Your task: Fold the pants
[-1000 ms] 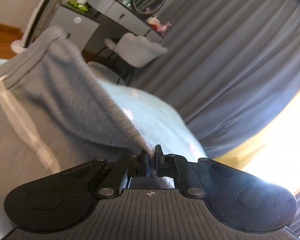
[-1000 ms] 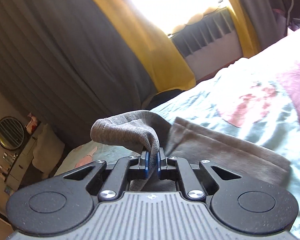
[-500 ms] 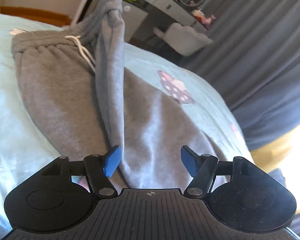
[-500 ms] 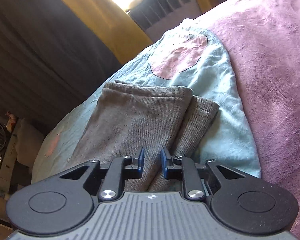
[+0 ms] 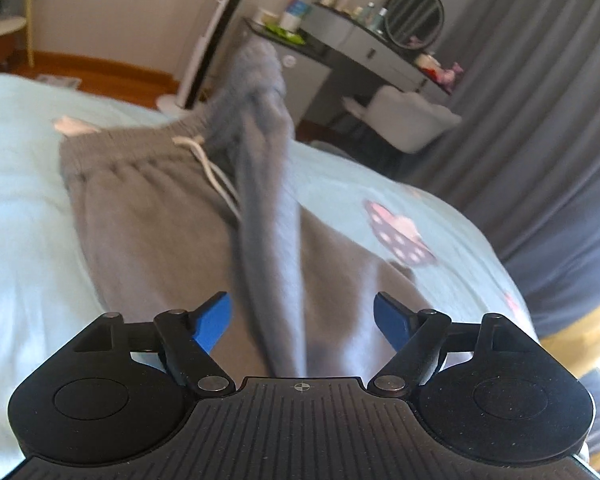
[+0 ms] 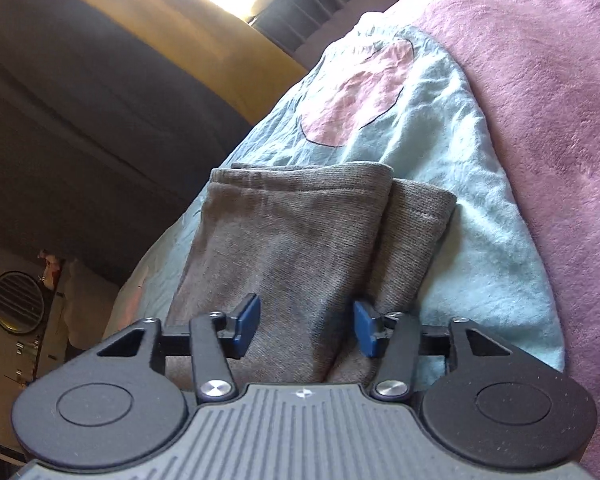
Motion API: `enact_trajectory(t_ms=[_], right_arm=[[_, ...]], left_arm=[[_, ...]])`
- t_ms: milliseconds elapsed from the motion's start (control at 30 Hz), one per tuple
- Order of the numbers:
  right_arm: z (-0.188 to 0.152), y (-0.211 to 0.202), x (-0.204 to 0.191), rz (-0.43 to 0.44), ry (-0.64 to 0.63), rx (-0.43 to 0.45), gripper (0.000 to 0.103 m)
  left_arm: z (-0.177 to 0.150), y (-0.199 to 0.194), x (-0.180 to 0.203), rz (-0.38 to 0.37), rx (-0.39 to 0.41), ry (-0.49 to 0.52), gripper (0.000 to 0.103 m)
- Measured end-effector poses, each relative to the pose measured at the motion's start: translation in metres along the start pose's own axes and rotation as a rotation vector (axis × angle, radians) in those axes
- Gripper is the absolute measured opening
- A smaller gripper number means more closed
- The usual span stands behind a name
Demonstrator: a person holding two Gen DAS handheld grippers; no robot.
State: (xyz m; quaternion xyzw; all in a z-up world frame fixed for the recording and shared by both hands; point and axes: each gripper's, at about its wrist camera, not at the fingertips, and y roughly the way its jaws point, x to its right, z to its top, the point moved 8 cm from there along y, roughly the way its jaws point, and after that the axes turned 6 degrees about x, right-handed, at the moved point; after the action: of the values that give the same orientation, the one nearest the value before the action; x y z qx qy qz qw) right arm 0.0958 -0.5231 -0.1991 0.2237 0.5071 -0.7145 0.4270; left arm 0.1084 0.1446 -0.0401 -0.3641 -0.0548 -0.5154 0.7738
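Grey sweatpants (image 5: 148, 240) lie on a pale blue bed sheet (image 5: 16, 184); the waistband with its white drawstring (image 5: 214, 172) is at the far end. A raised fold of the fabric (image 5: 268, 208) runs from the waistband down toward my left gripper (image 5: 302, 318). Its jaws are opening wide and the fold passes between them, untouched by the blue pads (image 5: 212, 322). In the right wrist view the two leg cuffs (image 6: 312, 216) lie stacked flat on the sheet. My right gripper (image 6: 306, 328) sits low over them, jaws opening, pads clear of the cloth.
A pink blanket (image 6: 548, 128) covers the bed to the right of the cuffs. Grey curtains (image 5: 548, 112) and a yellow one (image 6: 148, 36) hang past the bed's edge. A dresser with a round mirror (image 5: 414, 18) and a white chair (image 5: 412, 120) stand beyond the waistband.
Both grippers were shut on grey fabric a second ago and have let go and opened. The right gripper sank and the cuffs now lie flat on the bed. The left gripper tilted downward.
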Motion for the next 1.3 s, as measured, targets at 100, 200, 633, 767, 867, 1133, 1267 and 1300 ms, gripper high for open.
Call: enact_trajectory(t_ms=[100, 200, 633, 767, 867, 1133, 1267, 1300], right_arm=[[-0.003, 0.000, 0.000, 0.022, 0.001, -0.007, 0.059], [-0.005, -0.001, 0.004, 0.033, 0.030, -0.015, 0.059], [-0.016, 0.005, 0.002, -0.010, 0.001, -0.060, 0.020], [-0.015, 0.009, 0.001, -0.026, 0.001, -0.061, 0.020], [-0.013, 0.013, 0.000, -0.025, 0.013, -0.061, 0.022], [-0.003, 0.013, -0.020, -0.018, -0.095, -0.021, 0.005], [0.005, -0.008, -0.038, -0.019, -0.210, 0.036, 0.005], [0.006, -0.013, -0.040, -0.013, -0.225, 0.046, 0.005]], left_arm=[[0.009, 0.009, -0.007, 0.032, 0.003, 0.041, 0.083], [0.010, 0.021, -0.010, 0.039, -0.018, 0.052, 0.083], [0.012, 0.064, -0.018, 0.020, -0.102, 0.060, 0.023], [0.016, 0.055, -0.023, -0.031, -0.103, 0.011, 0.014], [0.022, 0.043, -0.028, -0.063, -0.090, -0.036, 0.012], [0.028, 0.011, -0.046, -0.096, -0.071, -0.109, 0.012], [0.030, -0.004, -0.050, -0.116, -0.065, -0.151, 0.012], [0.029, -0.008, -0.053, -0.117, -0.060, -0.154, 0.012]])
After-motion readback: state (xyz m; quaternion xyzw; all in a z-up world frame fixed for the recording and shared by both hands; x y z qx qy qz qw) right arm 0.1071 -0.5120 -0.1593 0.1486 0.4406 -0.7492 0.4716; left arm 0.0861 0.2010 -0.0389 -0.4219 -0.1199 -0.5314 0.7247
